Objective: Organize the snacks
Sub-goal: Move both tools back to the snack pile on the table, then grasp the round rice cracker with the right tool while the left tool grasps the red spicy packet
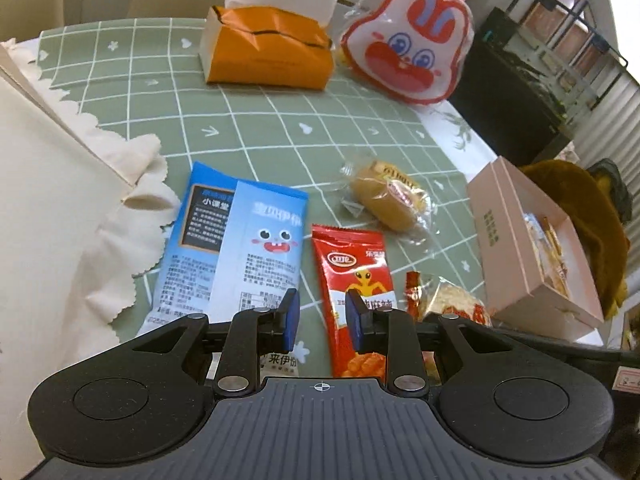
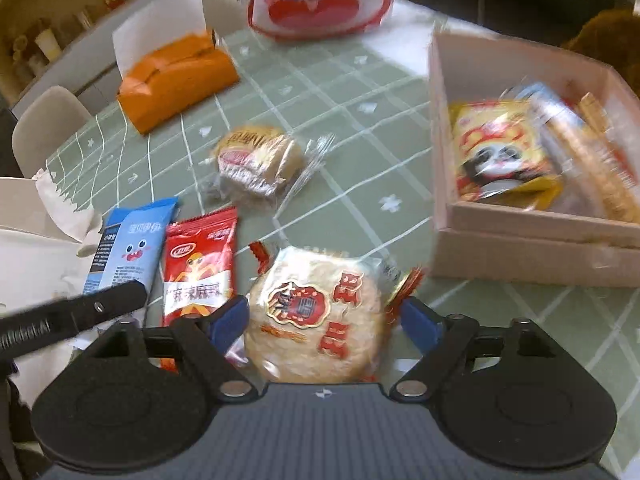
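Honestly, our right gripper (image 2: pixel 322 318) sits wide around the round clear-wrapped rice cracker (image 2: pixel 316 316); left gripper (image 1: pixel 322 320) gapes narrow, empty, hiding the red chip packet (image 1: pixel 352 276) bottom; pink cardboard box (image 2: pixel 520 236) contents blur.

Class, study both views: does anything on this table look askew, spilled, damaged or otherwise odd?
Nothing looks spilled or damaged. Four wrapped snacks lie loose on the tablecloth at mixed angles: blue packet, red packet, wrapped cake, rice cracker. The pink box already holds others.
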`<state>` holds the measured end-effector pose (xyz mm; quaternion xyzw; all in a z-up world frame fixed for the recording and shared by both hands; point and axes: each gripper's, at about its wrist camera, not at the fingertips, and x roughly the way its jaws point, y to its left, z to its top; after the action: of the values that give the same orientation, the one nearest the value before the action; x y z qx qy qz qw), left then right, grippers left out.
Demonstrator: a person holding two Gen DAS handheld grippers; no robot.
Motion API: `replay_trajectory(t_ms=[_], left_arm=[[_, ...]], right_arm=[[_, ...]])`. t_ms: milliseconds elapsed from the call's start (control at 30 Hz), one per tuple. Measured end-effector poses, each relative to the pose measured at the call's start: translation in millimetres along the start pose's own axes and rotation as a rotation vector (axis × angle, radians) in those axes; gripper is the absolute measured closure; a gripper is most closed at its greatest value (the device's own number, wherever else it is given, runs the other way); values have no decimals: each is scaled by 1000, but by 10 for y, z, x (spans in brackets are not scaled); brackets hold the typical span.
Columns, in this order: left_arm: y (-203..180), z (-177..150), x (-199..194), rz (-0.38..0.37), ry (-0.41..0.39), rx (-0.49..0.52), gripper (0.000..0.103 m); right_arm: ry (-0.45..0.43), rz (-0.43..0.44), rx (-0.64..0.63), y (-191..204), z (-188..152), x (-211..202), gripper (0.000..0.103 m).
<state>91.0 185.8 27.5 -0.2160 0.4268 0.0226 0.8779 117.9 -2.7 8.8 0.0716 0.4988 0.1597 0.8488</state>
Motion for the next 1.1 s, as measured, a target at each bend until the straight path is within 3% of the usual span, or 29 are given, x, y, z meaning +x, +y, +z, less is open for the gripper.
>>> replay_trajectory(t_ms=[167, 467, 767, 933, 1100], left_arm=[[-157, -5, 156, 21, 12, 36, 74], [-403, -2, 326, 61, 43, 152, 69], [-676, -89, 364, 82, 45, 324, 68], [-762, -153, 335, 64, 73, 324, 68], [-882, -305, 244, 61, 40, 368, 68]], right_arm=[[-2, -33, -104, 134, -76, 31, 9], [-32, -102, -282, 13, -553, -279, 14], [-66, -145, -197, -590, -849, -622, 13], [-81, -171, -127, -855, -899, -717, 11], [-106, -182, -101, -971, -977, -737, 2]])
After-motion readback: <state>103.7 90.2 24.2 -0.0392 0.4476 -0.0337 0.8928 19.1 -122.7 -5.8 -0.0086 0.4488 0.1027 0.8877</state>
